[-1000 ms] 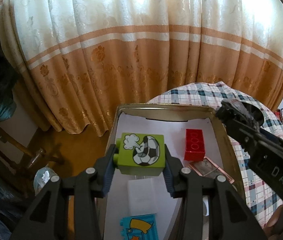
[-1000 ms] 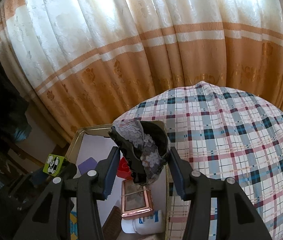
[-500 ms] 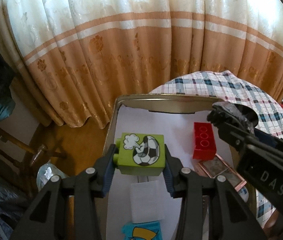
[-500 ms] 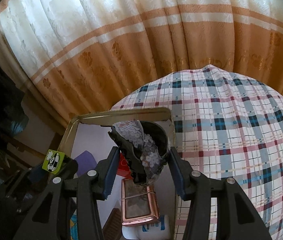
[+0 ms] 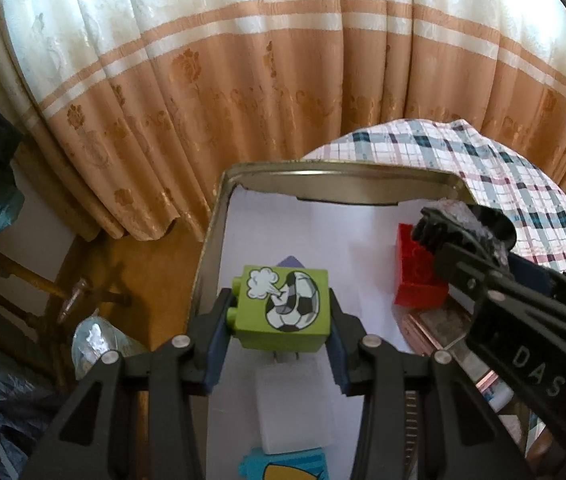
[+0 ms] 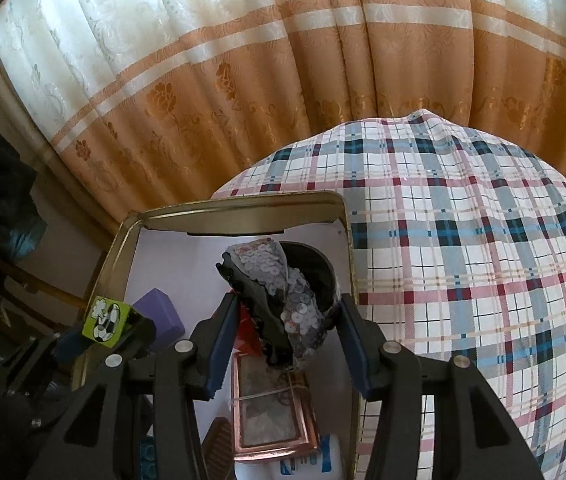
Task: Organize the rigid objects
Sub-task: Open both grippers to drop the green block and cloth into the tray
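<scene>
My left gripper (image 5: 281, 316) is shut on a green toy brick (image 5: 285, 307) with a football picture, held above the left side of a gold metal tin (image 5: 219, 220) lined with white paper. The brick also shows in the right wrist view (image 6: 107, 315). My right gripper (image 6: 285, 322) is shut on a black hair clip covered in silver sequins (image 6: 283, 304), held over the tin's right side (image 6: 346, 240). The clip also shows in the left wrist view (image 5: 463, 220).
In the tin lie a red brick (image 5: 417, 276), a purple block (image 6: 159, 314), a copper-framed box (image 6: 271, 416), a white block (image 5: 295, 408) and a blue picture brick (image 5: 283, 464). The tin rests on a plaid tablecloth (image 6: 463, 260). Orange curtains (image 6: 283, 80) hang behind.
Both grippers have moved forward and lower over the tin with their objects still held. The tin's far wall looks nearer and a purple block now shows beyond the green brick.
</scene>
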A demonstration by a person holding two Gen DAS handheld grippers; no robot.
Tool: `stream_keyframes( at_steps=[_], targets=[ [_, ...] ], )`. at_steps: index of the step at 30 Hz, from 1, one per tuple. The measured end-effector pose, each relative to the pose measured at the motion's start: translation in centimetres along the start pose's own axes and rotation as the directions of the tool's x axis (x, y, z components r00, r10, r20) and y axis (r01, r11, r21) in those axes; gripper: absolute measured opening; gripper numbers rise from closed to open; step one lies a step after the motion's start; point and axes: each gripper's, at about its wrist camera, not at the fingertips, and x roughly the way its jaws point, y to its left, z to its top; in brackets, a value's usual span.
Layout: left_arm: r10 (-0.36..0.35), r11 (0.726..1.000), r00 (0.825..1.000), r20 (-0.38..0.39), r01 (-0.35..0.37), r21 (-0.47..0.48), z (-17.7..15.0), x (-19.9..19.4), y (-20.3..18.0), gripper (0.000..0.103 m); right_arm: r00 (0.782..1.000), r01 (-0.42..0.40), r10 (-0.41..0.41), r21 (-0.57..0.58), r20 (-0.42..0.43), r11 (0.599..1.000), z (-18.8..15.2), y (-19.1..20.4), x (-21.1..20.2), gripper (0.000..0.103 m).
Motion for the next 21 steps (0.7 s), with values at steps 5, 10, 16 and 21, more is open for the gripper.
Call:
stream_keyframes(
  at_steps=[5,10,16,21],
  targets=[
    [0.014,1.000,1.000,-0.025,-0.013,0.004,-0.2,0.5,0.0,0.042,1.000,-0.004,0.004,-0.013,-0.012,1.000,0.1,0.2,0.2,0.053],
    [-0.025,1.000,0.998,-0.056,0.026,0.006,-0.2,0.5,-0.3,0.067,0.998,-0.057,0.057,0.006,-0.032,0.998,0.1,0.0,-0.1,0.071],
    [0.015,0.996,0.999,0.034,-0.018,0.082,-0.6,-2.2,-1.9,0.102,0.998,-0.057,0.057,0.022,0.002,0.998,-0.5,0.2,-2.3,0.086],
    [0.009,0.998,1.000,-0.007,-0.009,0.061,-0.9,-2.2,-1.6,0.102,0.999,-0.039,0.038,0.029,0.012,0.999,-0.8,-0.1,-3.3,0.087]
  ],
)
